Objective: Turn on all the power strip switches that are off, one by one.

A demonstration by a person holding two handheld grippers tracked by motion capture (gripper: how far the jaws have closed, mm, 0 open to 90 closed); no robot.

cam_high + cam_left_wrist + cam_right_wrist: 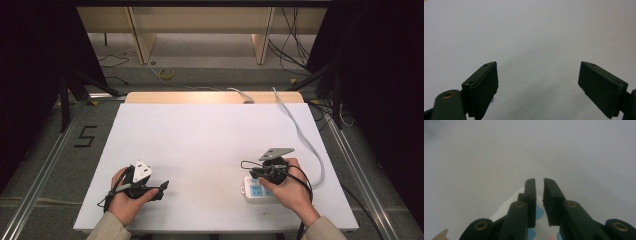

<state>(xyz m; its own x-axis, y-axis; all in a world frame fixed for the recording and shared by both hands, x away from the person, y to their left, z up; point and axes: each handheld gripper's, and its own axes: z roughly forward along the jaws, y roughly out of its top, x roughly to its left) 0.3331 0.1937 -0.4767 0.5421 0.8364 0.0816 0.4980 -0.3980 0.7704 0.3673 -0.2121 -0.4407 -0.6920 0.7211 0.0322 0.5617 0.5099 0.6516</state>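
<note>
One white plastic power strip with pale blue sockets (256, 189) lay near the front right edge of the white rectangular tabletop (200, 145), under the right gripper (539, 181). Its jaws stood slightly parted, nothing between them. The left gripper (539, 80), spread wide and empty, rested front left. Grey floor and wooden furniture legs (142, 42) lay beyond.
</note>
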